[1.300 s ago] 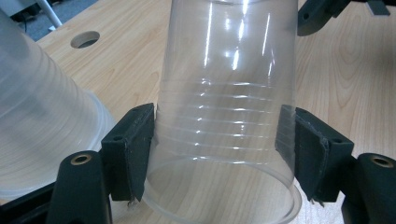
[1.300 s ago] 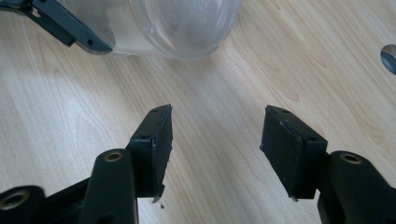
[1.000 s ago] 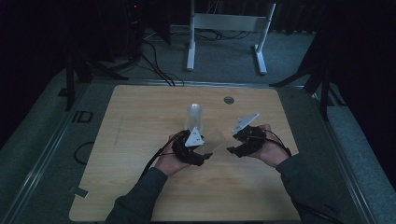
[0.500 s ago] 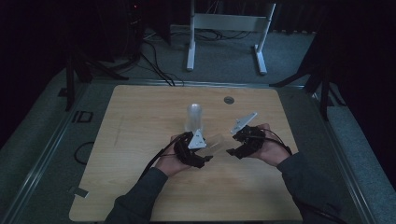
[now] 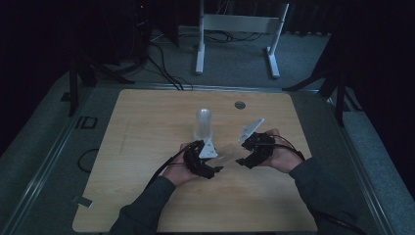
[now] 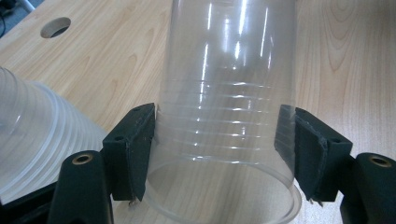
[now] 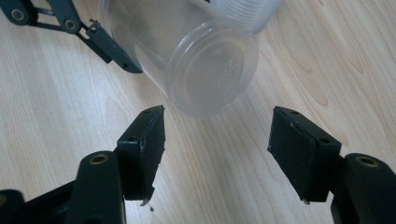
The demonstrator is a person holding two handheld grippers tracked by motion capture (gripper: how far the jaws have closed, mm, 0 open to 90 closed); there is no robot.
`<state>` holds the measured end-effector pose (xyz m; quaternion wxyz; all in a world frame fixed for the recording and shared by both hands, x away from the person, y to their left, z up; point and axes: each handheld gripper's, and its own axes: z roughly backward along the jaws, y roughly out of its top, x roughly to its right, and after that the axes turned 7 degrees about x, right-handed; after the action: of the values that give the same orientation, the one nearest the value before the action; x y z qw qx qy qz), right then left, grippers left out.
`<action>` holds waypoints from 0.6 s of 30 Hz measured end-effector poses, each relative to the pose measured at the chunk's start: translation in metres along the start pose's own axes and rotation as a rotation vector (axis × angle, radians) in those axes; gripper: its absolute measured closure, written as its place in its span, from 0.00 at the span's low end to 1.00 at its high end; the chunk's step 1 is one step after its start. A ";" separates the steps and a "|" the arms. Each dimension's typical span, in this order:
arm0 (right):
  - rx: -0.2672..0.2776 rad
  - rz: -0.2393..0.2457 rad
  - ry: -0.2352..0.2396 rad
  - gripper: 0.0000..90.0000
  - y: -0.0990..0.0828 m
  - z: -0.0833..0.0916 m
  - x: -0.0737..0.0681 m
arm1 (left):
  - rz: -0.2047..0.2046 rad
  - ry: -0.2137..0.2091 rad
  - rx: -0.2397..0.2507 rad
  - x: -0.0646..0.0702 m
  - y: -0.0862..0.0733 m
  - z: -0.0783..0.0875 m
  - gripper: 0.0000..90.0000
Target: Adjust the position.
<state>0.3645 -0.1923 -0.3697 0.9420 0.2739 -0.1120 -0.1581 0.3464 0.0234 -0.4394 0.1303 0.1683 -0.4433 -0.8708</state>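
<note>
A clear plastic cup (image 6: pixel 224 93) lies on its side just above the wooden table (image 5: pixel 147 127), and my left gripper (image 6: pixel 222 126) is shut on it near the rim. Its base (image 7: pixel 205 60) points at my right gripper (image 7: pixel 217 126). That gripper's jaws have just been opening and now stand open, with nothing between them and the base just beyond their tips. From above, the cup (image 5: pixel 227 156) spans the gap between the left gripper (image 5: pixel 200 159) and the right gripper (image 5: pixel 254 149). A stack of clear cups (image 5: pixel 203 125) stands upside down just behind the left hand.
A round hole (image 5: pixel 239 105) is cut into the table near its far edge. A white metal stand (image 5: pixel 235 29) sits on the floor beyond the table, among cables. Both forearms in dark sleeves come in from the near edge.
The clear cup now shows more plainly between the two grippers, free of the right one. Both hands have stayed where they were.
</note>
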 end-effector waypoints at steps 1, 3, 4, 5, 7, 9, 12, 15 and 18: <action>0.000 0.000 0.000 0.40 0.000 0.000 0.000 | -0.002 -0.001 -0.001 0.000 0.000 0.000 0.34; -0.010 0.014 0.008 0.39 0.000 -0.001 -0.001 | -0.005 -0.005 -0.003 0.000 0.001 0.000 0.34; -0.012 0.022 0.013 0.39 0.000 -0.002 -0.001 | -0.007 -0.008 -0.004 0.001 0.001 0.000 0.34; -0.012 0.022 0.013 0.39 0.000 -0.002 -0.001 | -0.008 -0.011 -0.005 0.001 0.001 0.000 0.34; -0.012 0.027 0.017 0.39 0.000 -0.002 -0.001 | -0.012 -0.020 -0.010 0.001 0.002 0.001 0.34; -0.017 0.032 0.019 0.39 0.000 -0.002 -0.002 | -0.016 -0.034 -0.017 0.001 0.003 0.001 0.34; -0.026 0.037 0.020 0.39 0.000 -0.003 -0.002 | -0.019 -0.044 -0.023 0.001 0.004 0.002 0.34; -0.034 0.038 0.021 0.39 0.000 -0.003 -0.002 | -0.020 -0.059 -0.026 0.001 0.005 0.002 0.34; -0.038 0.048 0.031 0.39 0.000 -0.003 -0.003 | -0.022 -0.082 -0.028 0.000 0.006 0.003 0.34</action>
<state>0.3623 -0.1894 -0.3725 0.9523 0.2555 -0.1007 -0.1332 0.3451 0.0222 -0.4332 0.1047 0.1356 -0.4339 -0.8845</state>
